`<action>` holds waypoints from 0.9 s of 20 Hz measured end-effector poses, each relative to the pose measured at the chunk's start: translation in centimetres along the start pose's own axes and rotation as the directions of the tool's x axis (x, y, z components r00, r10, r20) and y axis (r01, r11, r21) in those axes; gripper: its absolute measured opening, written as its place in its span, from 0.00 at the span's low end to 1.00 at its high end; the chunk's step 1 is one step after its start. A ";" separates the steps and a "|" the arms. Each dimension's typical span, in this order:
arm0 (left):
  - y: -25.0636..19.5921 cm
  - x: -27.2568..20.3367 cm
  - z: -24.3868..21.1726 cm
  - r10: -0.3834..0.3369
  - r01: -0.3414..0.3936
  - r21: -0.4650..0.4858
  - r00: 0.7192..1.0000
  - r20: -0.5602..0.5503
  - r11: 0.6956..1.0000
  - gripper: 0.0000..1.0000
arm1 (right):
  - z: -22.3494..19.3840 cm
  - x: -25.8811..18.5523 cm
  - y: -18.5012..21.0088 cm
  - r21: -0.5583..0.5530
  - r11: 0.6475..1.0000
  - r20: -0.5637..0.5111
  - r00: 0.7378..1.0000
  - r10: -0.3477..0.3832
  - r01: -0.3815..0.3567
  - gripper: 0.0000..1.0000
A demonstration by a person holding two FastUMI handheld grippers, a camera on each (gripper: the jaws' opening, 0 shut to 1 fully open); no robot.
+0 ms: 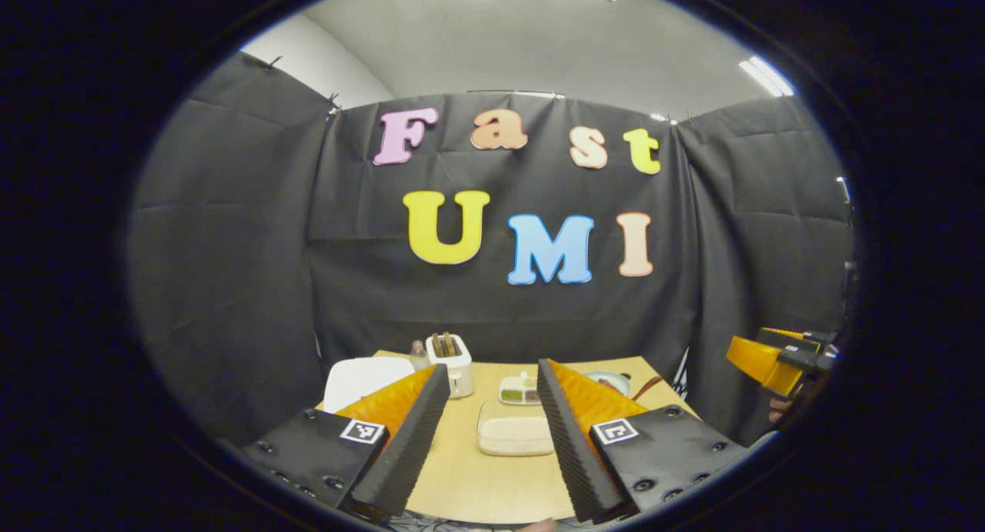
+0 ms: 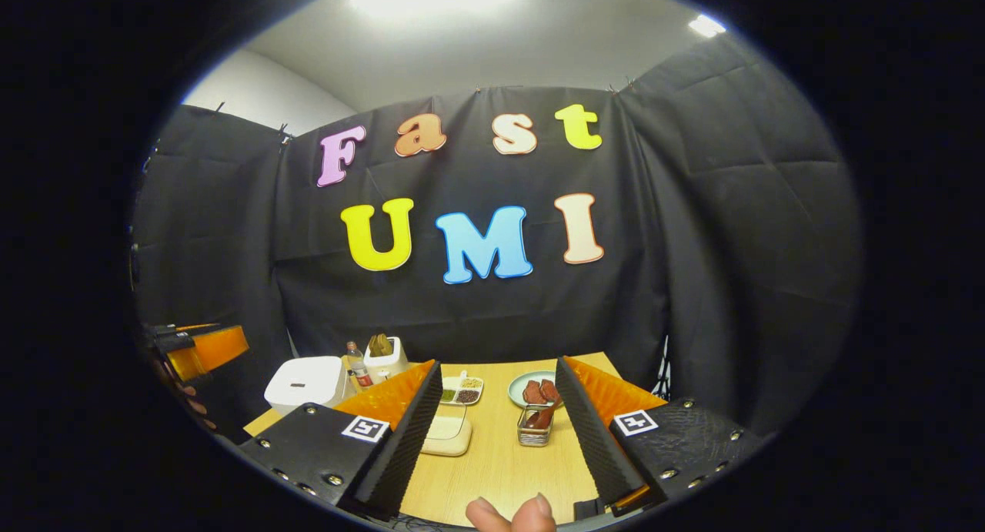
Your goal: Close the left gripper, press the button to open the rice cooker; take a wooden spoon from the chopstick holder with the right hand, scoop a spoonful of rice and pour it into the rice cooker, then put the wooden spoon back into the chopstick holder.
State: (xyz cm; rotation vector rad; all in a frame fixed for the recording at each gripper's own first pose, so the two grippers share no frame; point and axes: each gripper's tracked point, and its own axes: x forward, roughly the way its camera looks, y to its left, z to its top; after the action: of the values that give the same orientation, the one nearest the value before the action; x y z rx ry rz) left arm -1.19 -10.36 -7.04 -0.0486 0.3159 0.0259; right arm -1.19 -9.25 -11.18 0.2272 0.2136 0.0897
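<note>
The white rice cooker (image 2: 306, 382) sits shut at the table's left rear, and also appears as the rice cooker (image 1: 362, 378) behind my left finger. A small wire chopstick holder (image 2: 536, 428) holds a brown wooden spoon (image 2: 543, 415), just left of my right finger. A clear container of rice (image 1: 514, 428) lies mid-table, partly hidden as the rice container (image 2: 448, 432). My left gripper (image 1: 492, 366) is open and holds nothing, above the near table edge. My right gripper (image 2: 499, 363) is open too, with nothing in it.
A white toaster (image 1: 450, 359) stands at the back beside a small bottle (image 2: 355, 365). A divided dish of grains (image 2: 462, 391) and a plate with brown pieces (image 2: 532, 389) lie behind the container. Fingertips of a hand (image 2: 512, 513) show at the near edge.
</note>
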 end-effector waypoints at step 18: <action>8.1 -4.1 0.6 0.058 -0.053 -0.065 0.996 0.072 0.996 0.78 | 2.1 0.0 8.3 -0.046 0.995 0.018 0.996 0.090 -0.090 0.90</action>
State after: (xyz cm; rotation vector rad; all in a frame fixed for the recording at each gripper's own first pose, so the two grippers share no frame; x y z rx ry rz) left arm -5.13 -2.30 -5.52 -0.1015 0.2423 0.0927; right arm -1.25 -1.68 -7.24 0.1927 0.1808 0.1814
